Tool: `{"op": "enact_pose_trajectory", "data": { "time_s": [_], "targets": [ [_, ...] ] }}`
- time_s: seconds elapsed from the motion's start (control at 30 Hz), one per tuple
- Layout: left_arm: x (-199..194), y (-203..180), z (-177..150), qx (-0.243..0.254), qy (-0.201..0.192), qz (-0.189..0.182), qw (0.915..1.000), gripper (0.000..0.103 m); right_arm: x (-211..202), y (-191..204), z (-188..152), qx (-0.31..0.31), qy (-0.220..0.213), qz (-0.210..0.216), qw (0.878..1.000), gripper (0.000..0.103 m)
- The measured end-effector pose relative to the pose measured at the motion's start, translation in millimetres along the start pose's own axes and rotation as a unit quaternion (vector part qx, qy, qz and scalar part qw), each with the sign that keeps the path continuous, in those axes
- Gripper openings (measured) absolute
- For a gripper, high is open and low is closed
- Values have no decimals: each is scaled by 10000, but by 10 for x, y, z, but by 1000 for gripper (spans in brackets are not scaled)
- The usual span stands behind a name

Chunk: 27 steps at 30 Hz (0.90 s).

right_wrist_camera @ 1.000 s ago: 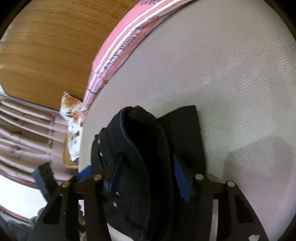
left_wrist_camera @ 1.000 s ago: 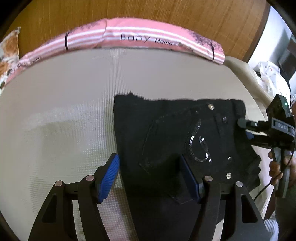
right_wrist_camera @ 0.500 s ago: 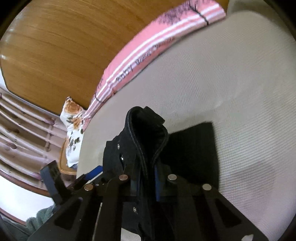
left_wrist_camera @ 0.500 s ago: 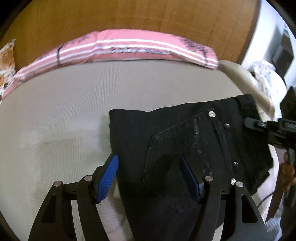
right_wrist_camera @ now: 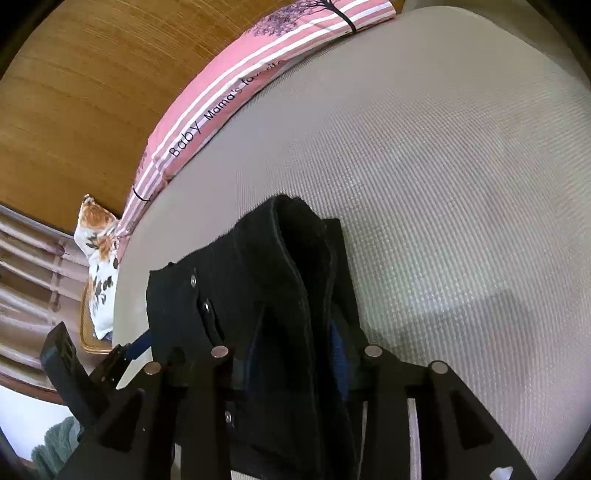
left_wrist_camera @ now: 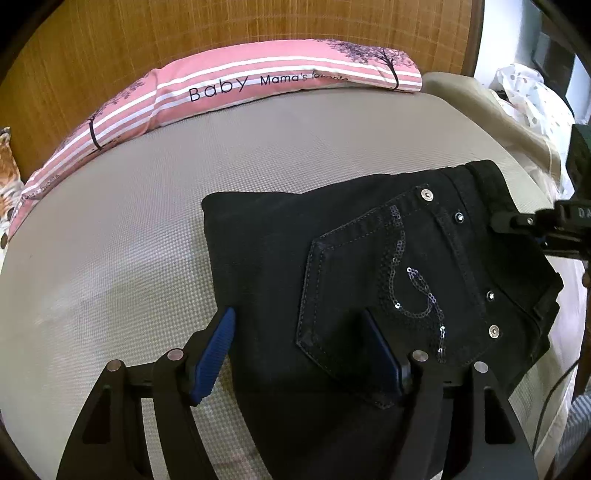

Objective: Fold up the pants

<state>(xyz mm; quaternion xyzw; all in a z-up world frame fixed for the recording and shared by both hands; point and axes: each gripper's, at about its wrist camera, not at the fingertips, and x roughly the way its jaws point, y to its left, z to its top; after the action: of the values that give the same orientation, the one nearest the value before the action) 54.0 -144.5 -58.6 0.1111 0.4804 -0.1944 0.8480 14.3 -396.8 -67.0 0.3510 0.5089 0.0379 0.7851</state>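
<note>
Black folded pants (left_wrist_camera: 332, 266) lie on the grey mattress (left_wrist_camera: 129, 229), back pocket with a sequin pattern facing up. My left gripper (left_wrist_camera: 297, 317) hovers over their near left edge. Its jaws stand wide and are opening, and the blue pads press on nothing. My right gripper (right_wrist_camera: 295, 343) straddles the waistband (right_wrist_camera: 284, 258). Its jaws are opening, but the thick fold still fills the gap and touches both pads. In the left wrist view the right gripper (left_wrist_camera: 496, 221) meets the waistband at the pants' right end. The left gripper (right_wrist_camera: 125, 350) shows at the right wrist view's lower left.
A pink striped pillow (left_wrist_camera: 258, 85) lies along the wooden headboard (left_wrist_camera: 184, 33). A floral cushion (right_wrist_camera: 98, 258) sits at the bed's far corner. White dotted cloth (left_wrist_camera: 532, 99) is heaped past the mattress's right edge, close to the pants. Bare mattress stretches left of the pants.
The right jaws pinched the waistband narrowly half a second ago and now stand wider around it. The left gripper shifted and rolled slightly over the pants, jaws still wide.
</note>
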Motion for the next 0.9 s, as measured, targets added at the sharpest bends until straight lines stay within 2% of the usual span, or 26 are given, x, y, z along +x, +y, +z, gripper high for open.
{"op": "enact_pose_trajectory", "data": {
  "time_s": [0.2,0.3,0.47,0.63,0.7,0.73,0.9],
  "targets": [
    [-37,-13,-53,18,20,64,10000,71,-98,19,-216,-30,60,-146,9999,37],
    [-69,-22,-98,45,40,71,10000,71,-152,18,-323,-50,90,-239,9997,43],
    [-140,-10,-215,31,134,-45,9999,71,-215,8,-504,-94,136,-307,9994,44],
    [-242,-29,-349,175,164,-197,9995,71,-239,36,-542,-147,128,-367,9991,44],
    [-242,-65,-423,350,212,-211,9989,71,-243,72,-549,-235,140,-422,9987,37],
    [-236,-87,-472,455,226,-172,9986,71,-255,86,-552,-269,143,-447,9985,28],
    [-200,-29,-544,421,374,-318,9979,71,-406,187,-613,-426,57,-513,9978,20]
  ]
}}
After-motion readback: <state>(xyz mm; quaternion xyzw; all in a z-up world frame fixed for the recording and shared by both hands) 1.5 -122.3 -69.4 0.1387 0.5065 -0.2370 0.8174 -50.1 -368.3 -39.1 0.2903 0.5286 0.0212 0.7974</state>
